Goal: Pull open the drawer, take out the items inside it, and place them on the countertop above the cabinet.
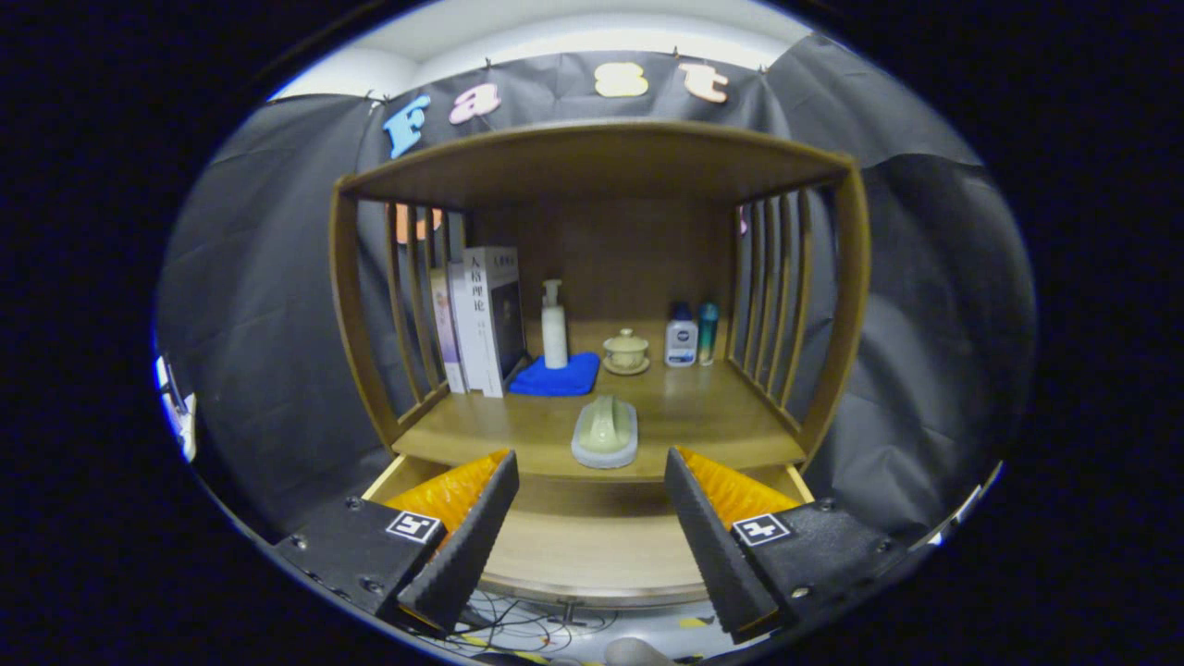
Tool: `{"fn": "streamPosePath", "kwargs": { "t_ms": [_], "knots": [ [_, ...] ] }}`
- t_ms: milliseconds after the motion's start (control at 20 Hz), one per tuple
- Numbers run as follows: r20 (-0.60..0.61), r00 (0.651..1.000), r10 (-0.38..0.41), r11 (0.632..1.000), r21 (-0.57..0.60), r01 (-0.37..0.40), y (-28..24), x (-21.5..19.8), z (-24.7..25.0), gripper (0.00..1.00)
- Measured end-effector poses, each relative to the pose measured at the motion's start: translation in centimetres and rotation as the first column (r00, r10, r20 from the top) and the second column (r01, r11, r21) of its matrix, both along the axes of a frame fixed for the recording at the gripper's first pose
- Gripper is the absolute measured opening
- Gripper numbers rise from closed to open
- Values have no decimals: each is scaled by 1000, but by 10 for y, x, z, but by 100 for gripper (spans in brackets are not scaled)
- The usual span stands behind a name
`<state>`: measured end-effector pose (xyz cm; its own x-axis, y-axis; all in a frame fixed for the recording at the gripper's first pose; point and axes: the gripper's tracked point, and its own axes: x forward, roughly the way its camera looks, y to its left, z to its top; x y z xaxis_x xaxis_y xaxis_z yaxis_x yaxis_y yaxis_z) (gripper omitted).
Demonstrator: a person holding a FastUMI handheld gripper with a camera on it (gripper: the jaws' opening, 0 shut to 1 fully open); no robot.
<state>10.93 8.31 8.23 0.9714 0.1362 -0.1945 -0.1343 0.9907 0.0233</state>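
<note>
Sitting on countertop (pixel 703 416), brush (pixel 604 431) beyond spread gripper (pixel 590 532), drawer (pixel 592 546) open

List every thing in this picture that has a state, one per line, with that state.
drawer: pulled open, no item showing on its visible floor
gripper: open, over the drawer, holding nothing
green brush: lying on the countertop
lidded cup: lid on
pump bottle: upright
blue cloth: folded flat
books: standing

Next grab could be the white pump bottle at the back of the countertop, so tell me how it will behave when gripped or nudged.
The tall, slim white pump bottle will probably tip easily if nudged. Its smooth sides look slippery. It stands at the edge of the folded blue cloth, maybe unsteadily. The gripper is open, jaws wide apart over the open drawer.
</note>
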Motion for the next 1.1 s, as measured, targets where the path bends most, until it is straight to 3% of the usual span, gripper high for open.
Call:
{"fn": "streamPosePath", "kwargs": {
  "t_ms": [500, 850, 1100],
  "knots": [
    [113, 993, -40, 999, -5, 41, -2, -63, -93, 100],
    [32, 997, -66, 998, -1, 66, 8, -56, -173, 100],
    [14, 996, -91, 995, -27, 92, 11, -36, -200, 100]
  ]
}}
